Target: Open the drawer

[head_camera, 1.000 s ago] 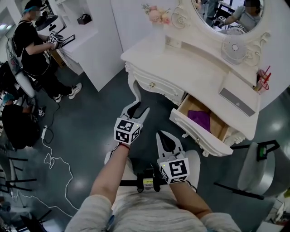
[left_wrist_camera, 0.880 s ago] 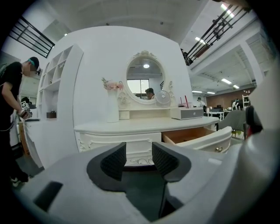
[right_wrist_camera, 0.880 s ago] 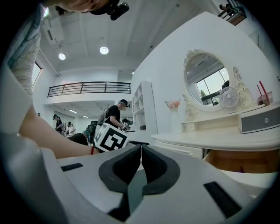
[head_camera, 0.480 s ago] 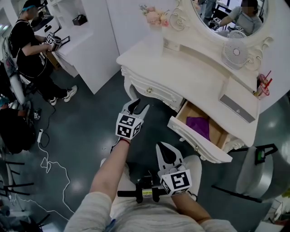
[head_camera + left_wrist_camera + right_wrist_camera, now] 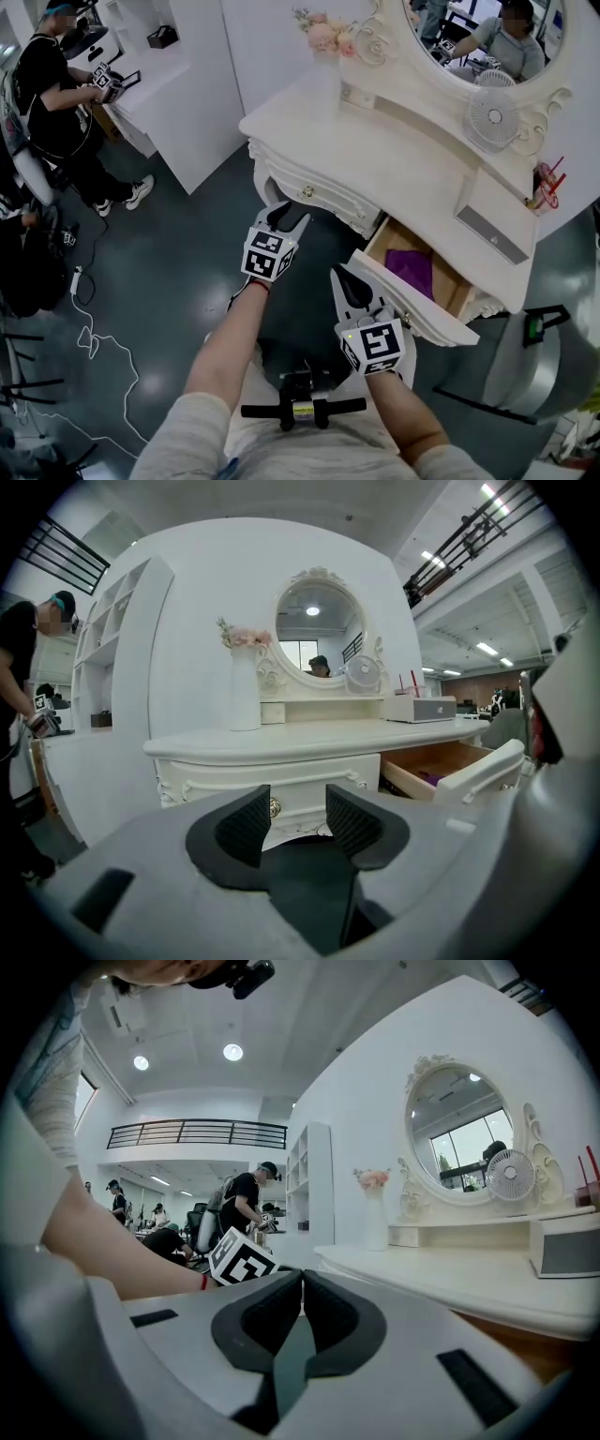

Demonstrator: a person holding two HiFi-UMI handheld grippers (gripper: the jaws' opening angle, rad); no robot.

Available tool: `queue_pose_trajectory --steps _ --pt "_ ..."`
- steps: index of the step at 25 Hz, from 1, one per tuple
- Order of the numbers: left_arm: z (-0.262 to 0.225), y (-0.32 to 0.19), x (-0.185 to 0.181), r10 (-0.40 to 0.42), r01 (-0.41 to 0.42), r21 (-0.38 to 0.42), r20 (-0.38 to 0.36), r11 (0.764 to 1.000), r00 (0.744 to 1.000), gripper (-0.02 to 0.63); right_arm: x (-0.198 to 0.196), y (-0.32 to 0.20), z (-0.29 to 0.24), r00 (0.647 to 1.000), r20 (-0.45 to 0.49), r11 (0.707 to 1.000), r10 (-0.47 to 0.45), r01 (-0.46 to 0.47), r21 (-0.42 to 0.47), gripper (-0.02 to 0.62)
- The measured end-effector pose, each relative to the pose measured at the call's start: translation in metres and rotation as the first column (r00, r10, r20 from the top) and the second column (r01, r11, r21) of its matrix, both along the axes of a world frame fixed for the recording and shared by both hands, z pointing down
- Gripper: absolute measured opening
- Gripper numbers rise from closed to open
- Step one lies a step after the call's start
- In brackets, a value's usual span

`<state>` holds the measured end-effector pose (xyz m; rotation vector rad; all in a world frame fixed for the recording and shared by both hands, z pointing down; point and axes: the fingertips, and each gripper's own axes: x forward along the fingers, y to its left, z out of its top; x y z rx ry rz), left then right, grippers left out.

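Here's the white dressing table [image 5: 375,141], its tabletop bare toward the front edge. The open drawer [image 5: 419,309] juts out from the table's right half, pulled well clear of the front, wooden inside on show. The closed drawer [image 5: 323,192] sits flush in the table's left half.

Dark floor [image 5: 178,281] spreads wide in front of the table, plenty of free room on the left, while a grey chair [image 5: 539,352] stands close off the table's right end.

The right hand-held gripper [image 5: 343,274] is in front of the table, just beside the left end of the open drawer's front panel, jaws pressed together [image 5: 301,1307] with nothing in them. The left hand-held gripper [image 5: 287,214] hangs before the closed drawer, jaws parted a moderate way and empty [image 5: 286,822], short of the drawer face.

Its small round knob [image 5: 275,807] shows through the gap, near the left pad. A purple item [image 5: 412,267] lies inside the open drawer.
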<state>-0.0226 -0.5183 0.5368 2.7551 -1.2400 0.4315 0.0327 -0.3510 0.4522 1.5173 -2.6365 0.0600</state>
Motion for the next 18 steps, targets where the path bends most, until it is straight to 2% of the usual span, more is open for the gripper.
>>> queue_pose_trajectory --steps 10,18 --pt "0.025 -0.035 0.007 0.002 0.000 -0.036 0.065 0.999 0.998 0.179 -0.001 -0.062 0.037 0.999 0.006 0.997 0.044 -0.043 -0.067 0.011" --pt "0.052 -0.066 0.015 -0.023 0.032 -0.090 0.100 0.995 0.995 0.179 -0.012 -0.076 0.042 0.999 0.024 0.996 0.048 -0.045 -0.083 0.011"
